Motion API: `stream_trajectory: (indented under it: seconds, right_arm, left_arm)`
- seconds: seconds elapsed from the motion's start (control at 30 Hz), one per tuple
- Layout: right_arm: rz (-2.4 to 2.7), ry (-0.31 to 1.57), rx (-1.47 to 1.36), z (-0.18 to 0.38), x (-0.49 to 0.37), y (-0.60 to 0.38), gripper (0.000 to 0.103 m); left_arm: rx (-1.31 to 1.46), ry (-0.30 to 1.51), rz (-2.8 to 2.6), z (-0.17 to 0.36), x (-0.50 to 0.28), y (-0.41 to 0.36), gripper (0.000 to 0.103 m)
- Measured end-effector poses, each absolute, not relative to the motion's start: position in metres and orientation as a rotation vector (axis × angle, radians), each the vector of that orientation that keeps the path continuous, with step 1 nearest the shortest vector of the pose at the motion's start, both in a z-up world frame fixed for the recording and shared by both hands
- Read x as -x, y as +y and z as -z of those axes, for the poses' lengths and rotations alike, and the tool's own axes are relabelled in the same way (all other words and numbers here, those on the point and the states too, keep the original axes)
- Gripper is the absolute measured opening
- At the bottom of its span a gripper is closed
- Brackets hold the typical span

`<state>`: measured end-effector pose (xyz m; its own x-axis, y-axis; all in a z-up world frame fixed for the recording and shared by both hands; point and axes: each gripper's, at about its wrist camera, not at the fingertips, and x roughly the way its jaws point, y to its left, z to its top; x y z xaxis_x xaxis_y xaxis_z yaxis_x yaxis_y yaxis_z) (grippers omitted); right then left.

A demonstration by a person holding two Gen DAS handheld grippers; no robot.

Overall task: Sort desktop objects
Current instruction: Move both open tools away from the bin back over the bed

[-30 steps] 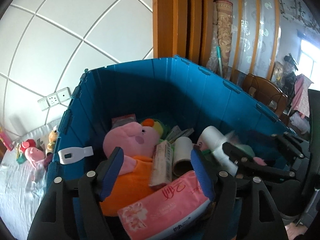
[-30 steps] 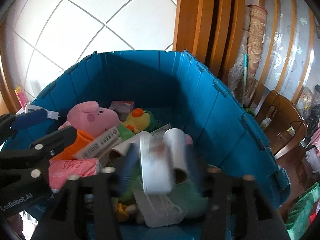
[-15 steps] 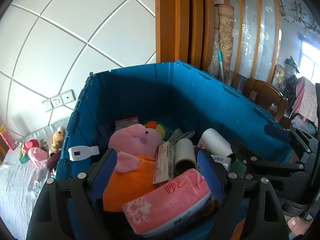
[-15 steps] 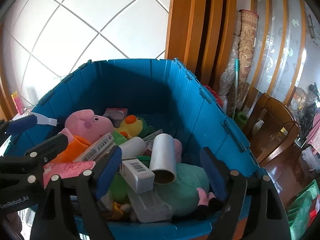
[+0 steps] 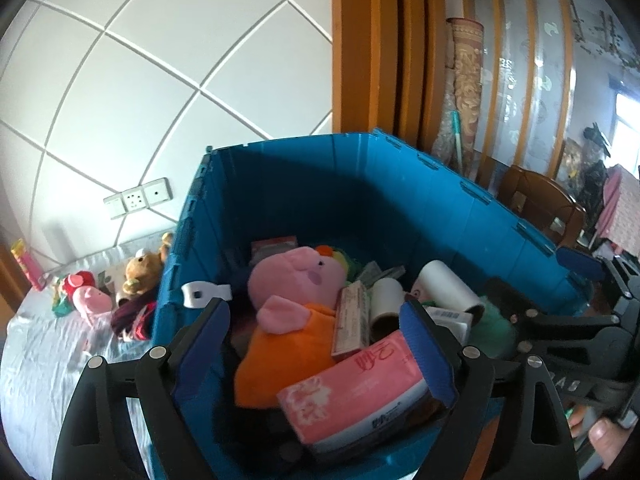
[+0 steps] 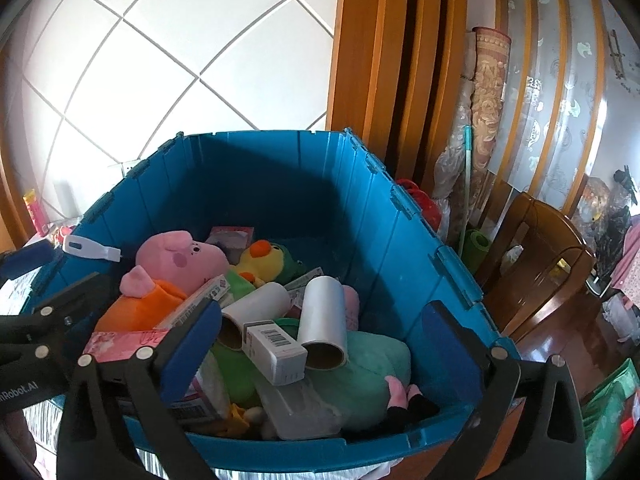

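Both grippers have drawn back and upward from the bin over the last second; the white barcoded box (image 6: 274, 346), blurred between the right fingers a second ago, now lies loose on the pile.

Left gripper (image 5: 316, 350): fingers spread wide, holding nothing, poised over the near rim above the pink tissue pack (image 5: 356, 390). Right gripper (image 6: 320, 350): fingers likewise spread and empty, above the near rim of the blue bin (image 6: 416, 264).

Contents of the bin: pink pig plush (image 5: 292, 284) in orange, a yellow-and-green duck plush (image 6: 266, 258), two white rolls (image 6: 322, 314), a green plush (image 6: 360, 364) at the near side, a long carton (image 5: 350, 322) leaning on the pig, and the tissue pack at the near wall. All lie jumbled, touching one another.

Outstanding: on the white-covered desk (image 5: 40, 360) left of the bin, several items remain, among them a brown bear plush (image 5: 138, 276), a small pink plush (image 5: 92, 300) and a dark red bundle (image 5: 132, 316) just beside the bin wall.

Assessment: the task appears well advanced but incomplete; the larger share is binned, the leftover toys on the desk are still to be collected. Whether more remains outside these views cannot be told.
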<state>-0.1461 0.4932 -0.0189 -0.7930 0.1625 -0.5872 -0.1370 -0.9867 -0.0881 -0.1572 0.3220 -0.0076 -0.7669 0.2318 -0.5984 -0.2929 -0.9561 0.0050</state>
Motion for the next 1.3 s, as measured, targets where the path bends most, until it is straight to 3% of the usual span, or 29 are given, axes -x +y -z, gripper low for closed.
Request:
stream_trajectory:
  seconds: [0.77,1.3]
  right_arm:
    - [-2.942,-0.080,0.909,0.007,0.140,0.437,0.102]
    - [-3.041,-0.079,0.794,-0.010,0.076,0.263,0.103]
  left_arm:
    - [0.878,0.057,-2.829,-0.001,0.117,0.242,0.088]
    - [0.913,0.009,-2.883,0.015,0.065,0.069,0.088]
